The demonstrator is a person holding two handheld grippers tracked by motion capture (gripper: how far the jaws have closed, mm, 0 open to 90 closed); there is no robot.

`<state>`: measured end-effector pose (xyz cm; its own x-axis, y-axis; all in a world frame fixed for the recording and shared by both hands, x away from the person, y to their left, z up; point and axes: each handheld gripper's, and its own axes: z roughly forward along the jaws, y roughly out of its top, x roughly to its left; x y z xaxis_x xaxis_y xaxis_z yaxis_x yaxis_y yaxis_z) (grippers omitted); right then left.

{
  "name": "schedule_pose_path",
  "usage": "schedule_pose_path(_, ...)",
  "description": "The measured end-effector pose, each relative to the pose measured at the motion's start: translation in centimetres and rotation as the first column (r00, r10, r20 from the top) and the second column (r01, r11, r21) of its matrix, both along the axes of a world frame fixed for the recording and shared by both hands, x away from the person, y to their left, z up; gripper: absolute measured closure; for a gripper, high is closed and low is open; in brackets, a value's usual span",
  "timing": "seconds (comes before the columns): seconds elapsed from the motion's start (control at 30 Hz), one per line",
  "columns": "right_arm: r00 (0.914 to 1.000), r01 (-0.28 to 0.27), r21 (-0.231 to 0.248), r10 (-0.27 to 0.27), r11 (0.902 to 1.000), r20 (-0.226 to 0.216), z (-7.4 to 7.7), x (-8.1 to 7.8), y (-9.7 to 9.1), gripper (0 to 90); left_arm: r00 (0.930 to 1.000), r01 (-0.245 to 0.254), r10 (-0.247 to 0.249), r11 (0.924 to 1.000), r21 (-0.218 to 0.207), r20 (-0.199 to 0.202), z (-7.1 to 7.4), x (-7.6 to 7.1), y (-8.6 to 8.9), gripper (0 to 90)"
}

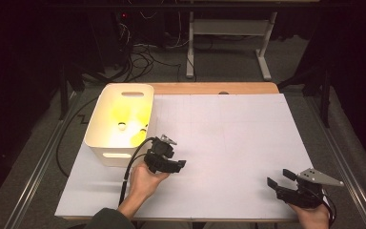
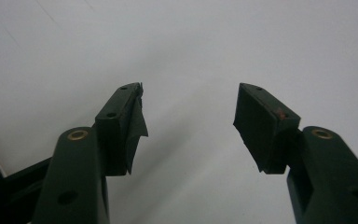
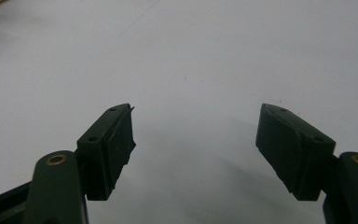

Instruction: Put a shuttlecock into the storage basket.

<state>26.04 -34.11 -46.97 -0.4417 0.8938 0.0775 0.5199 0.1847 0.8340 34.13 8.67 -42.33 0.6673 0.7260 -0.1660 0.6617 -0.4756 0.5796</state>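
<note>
My left gripper (image 1: 174,155) is held in a hand just right of the white bin's (image 1: 99,110) near corner, low over the white sheet (image 1: 228,143). Its jaws stand open with nothing between them, and in the left gripper view (image 2: 189,93) only bare white surface lies between the pads. My right gripper (image 1: 280,178) rests near the sheet's front right corner and points left, its grey plate on top. It is open and empty too, as the right gripper view (image 3: 196,109) shows. Inside the bin lie brightly lit yellow items (image 1: 124,114), too washed out to identify.
The white sheet covers most of a wooden table (image 1: 209,88). A black cable (image 1: 128,167) trails from the left gripper toward the front edge. Metal rails run along both sides, and a desk frame and cables lie on the floor beyond.
</note>
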Motion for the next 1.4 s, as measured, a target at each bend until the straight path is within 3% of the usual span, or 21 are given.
schedule_pose_path(0.4,1.0,0.001,-0.002,-0.001,1.0,0.0,0.0,0.0,0.0,28.2,1.0,-0.009,0.009,0.9999,0.008,0.003,-0.6,-1.1,1.0,42.5)
schedule_pose_path(0.87,1.0,0.0,-0.002,0.0,1.0,0.0,0.0,0.0,0.0,28.2,0.9998,-0.015,0.015,0.9997,-0.018,0.012,-0.7,-2.2,1.9,42.0)
schedule_pose_path(1.4,1.0,0.002,-0.004,-0.002,1.0,0.001,0.0,0.0,0.0,28.1,0.9981,-0.054,0.055,0.9977,-0.042,0.027,-1.0,-4.0,4.5,40.3)
